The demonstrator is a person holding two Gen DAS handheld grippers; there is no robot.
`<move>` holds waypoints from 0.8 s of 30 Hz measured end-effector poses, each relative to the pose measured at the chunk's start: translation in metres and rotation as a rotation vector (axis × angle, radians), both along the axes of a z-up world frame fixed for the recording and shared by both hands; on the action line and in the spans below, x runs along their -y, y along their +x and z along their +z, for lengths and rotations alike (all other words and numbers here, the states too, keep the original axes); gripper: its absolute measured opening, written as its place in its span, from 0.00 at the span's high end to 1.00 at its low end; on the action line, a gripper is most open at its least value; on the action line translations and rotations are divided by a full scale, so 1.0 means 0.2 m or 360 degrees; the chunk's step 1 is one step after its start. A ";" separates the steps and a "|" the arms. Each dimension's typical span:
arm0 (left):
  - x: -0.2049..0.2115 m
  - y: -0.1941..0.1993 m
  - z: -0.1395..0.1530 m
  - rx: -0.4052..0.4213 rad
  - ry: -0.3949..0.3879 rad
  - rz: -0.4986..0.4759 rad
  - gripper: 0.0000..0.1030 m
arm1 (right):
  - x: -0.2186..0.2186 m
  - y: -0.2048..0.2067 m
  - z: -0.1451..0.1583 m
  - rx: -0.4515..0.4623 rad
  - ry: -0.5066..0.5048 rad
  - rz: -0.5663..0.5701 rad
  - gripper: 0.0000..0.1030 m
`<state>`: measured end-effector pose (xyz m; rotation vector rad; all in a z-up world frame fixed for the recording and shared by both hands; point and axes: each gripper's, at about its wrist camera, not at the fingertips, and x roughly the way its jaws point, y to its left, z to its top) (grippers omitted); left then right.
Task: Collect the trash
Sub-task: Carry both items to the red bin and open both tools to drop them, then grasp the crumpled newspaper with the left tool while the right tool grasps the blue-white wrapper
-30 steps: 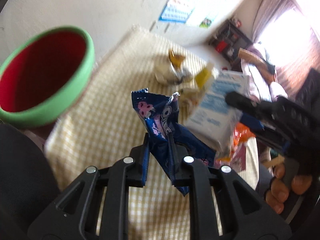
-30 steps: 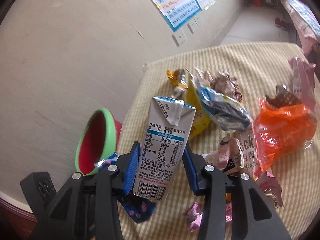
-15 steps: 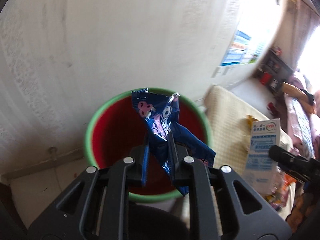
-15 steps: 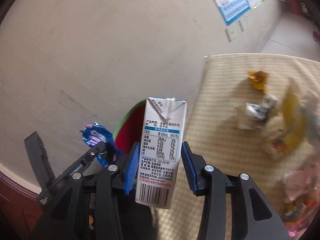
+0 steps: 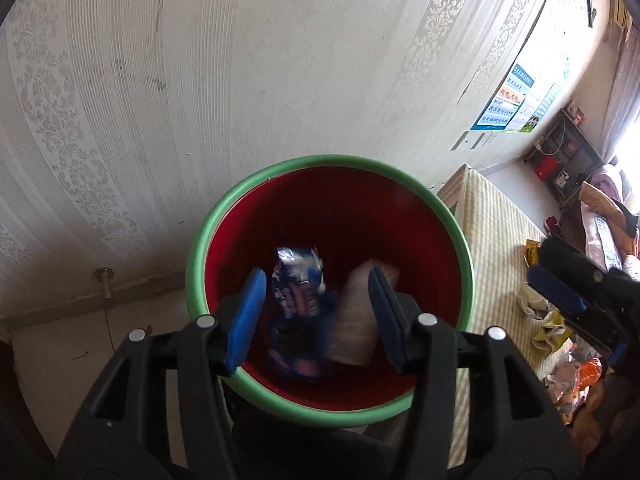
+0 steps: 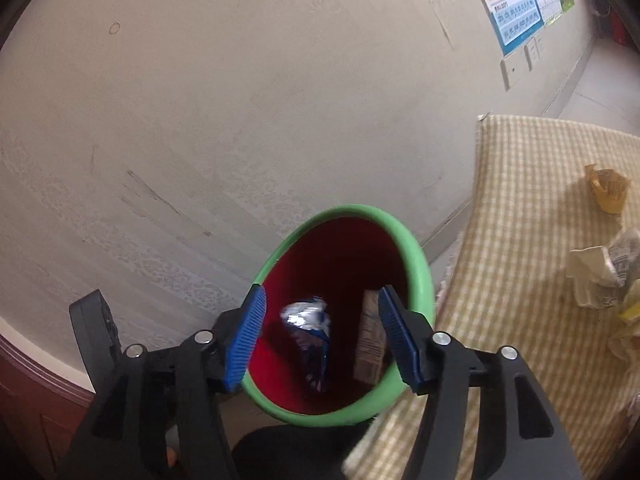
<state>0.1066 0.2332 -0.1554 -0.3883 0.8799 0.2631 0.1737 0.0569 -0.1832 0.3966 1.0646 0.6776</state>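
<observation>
Blue wrapper (image 5: pixel 298 288), milk carton (image 6: pixel 370 340), lettering blurred

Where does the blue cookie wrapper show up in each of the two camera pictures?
Left wrist view: blue wrapper lies low centre, inside the bin, between the open left gripper fingers.
Right wrist view: wrapper low centre, inside the bin, left of the milk carton.
Shared landmark: the bin's green rim.

Daylight glare far right of left gripper (image 5: pixel 316 316); wrapper (image 5: pixel 298 294) and carton (image 5: pixel 356 320) between fingers motion-blurred; fisheye edges dark, bent.
</observation>
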 end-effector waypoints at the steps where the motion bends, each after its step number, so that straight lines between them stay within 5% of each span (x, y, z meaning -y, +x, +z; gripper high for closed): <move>1: 0.00 0.00 0.00 0.0000 0.0006 -0.0003 0.50 | 0.04 -0.01 0.01 0.0015 -0.0019 -0.0012 0.43; 7: 0.05 -0.01 0.04 0.0035 0.0041 -0.0042 0.48 | 0.36 -0.05 0.07 0.0196 -0.0300 -0.0143 0.41; 13: 0.20 -0.01 0.08 0.0087 -0.0025 -0.0139 0.46 | 0.78 -0.10 0.06 0.0408 -0.0772 -0.0365 0.40; 20: 0.52 0.01 0.08 0.0076 -0.0002 -0.0360 0.46 | 1.05 -0.09 -0.12 0.0293 -0.0970 -0.0397 0.40; 24: 0.70 0.00 0.07 0.0059 0.0036 -0.0506 0.46 | 1.12 -0.05 -0.24 0.0154 -0.0871 -0.0348 0.59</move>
